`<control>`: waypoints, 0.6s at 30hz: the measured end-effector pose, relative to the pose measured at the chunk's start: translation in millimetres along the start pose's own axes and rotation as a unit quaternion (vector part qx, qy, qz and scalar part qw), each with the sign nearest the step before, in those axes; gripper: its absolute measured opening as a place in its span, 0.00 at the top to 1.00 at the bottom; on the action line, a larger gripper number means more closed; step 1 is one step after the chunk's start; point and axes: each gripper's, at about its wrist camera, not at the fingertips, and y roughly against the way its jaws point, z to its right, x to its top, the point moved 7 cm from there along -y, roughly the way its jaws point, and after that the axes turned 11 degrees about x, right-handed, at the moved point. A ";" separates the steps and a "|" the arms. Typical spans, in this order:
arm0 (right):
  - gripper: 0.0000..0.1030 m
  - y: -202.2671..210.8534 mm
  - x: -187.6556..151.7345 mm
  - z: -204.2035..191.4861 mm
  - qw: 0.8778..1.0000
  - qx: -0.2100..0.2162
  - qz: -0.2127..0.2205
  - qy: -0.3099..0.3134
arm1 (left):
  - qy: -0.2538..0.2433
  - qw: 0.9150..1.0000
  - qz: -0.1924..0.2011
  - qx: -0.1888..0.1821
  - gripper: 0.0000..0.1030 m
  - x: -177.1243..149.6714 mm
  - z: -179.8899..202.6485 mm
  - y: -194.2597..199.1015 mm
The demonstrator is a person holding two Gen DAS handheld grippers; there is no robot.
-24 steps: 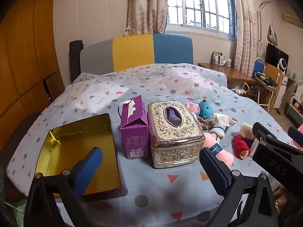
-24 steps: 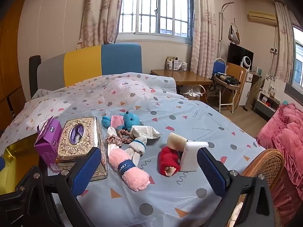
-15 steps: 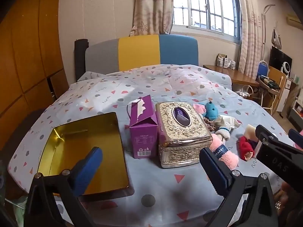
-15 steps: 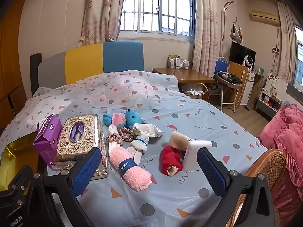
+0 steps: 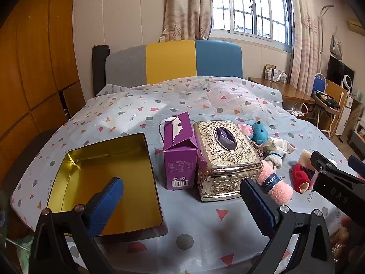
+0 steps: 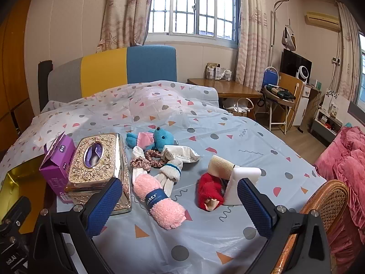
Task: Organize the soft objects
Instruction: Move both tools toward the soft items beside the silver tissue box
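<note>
— Both pairs of fingers spread wide, nothing in them?

— Yes. The right gripper (image 6: 176, 207) hangs over the pink rolled towel (image 6: 158, 202), which lies just right of the ornate metal tissue box (image 6: 98, 171); the left gripper (image 5: 182, 205) hangs before that box, by the gold tin (image 5: 102, 178).

— Will the towel be easy to lift?

— Light, fluffy, squashy, I'd guess. Pinch at its dark paper band, where it's firmest. The box looks hard, embossed, shiny.

Splayed tongs (image 5: 182, 205) above gold tin (image 5: 68, 159)
</note>
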 end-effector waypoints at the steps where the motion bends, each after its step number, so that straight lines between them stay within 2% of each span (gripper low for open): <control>1: 0.00 -0.9 -0.4 1.2 1.000 0.000 -0.001 0.001 | 0.000 1.000 -0.001 0.000 0.00 -0.2 -0.3 -1.2; 18: 0.00 -11.4 0.2 15.9 1.000 -0.010 -0.005 -0.006 | -0.003 1.000 -0.011 0.001 0.00 -3.7 0.5 -7.9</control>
